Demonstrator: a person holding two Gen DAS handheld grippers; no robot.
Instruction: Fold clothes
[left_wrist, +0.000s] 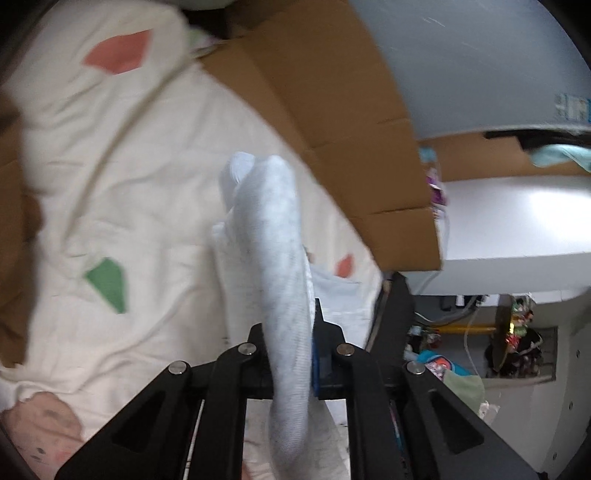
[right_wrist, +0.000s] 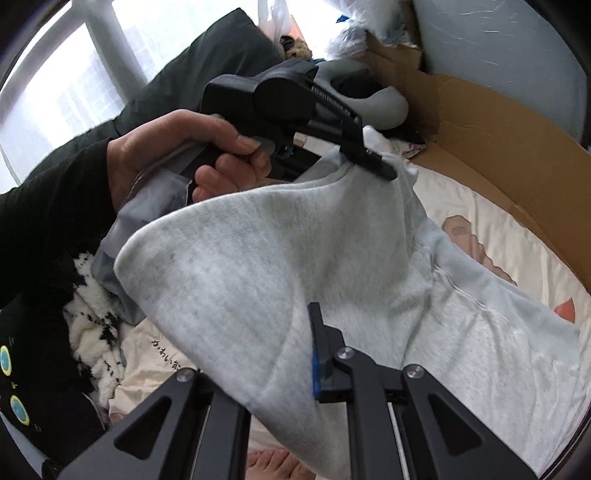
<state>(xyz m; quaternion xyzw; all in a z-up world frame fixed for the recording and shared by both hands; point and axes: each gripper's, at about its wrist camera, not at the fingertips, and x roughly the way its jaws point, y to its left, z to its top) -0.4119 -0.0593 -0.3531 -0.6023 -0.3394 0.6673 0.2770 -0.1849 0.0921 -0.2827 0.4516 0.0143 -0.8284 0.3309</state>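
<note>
Barely begun: grey garment (right_wrist: 295, 258) pinched by both left gripper (right_wrist: 373, 162) and right gripper (right_wrist: 291, 362) jaws, lifted, unfolded.

The grey garment (right_wrist: 258, 258) hides the right tool's (right_wrist: 295, 354) left finger, and bare toes (right_wrist: 273, 463) are cut off below.

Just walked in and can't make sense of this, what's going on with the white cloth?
A person is folding laundry with a claw in each hand. Both are shut on a white knit garment: the left claw pinches its far upper edge, the right claw a nearer fold. The garment hangs stretched between them above a cream patterned sheet, beside cardboard.
</note>
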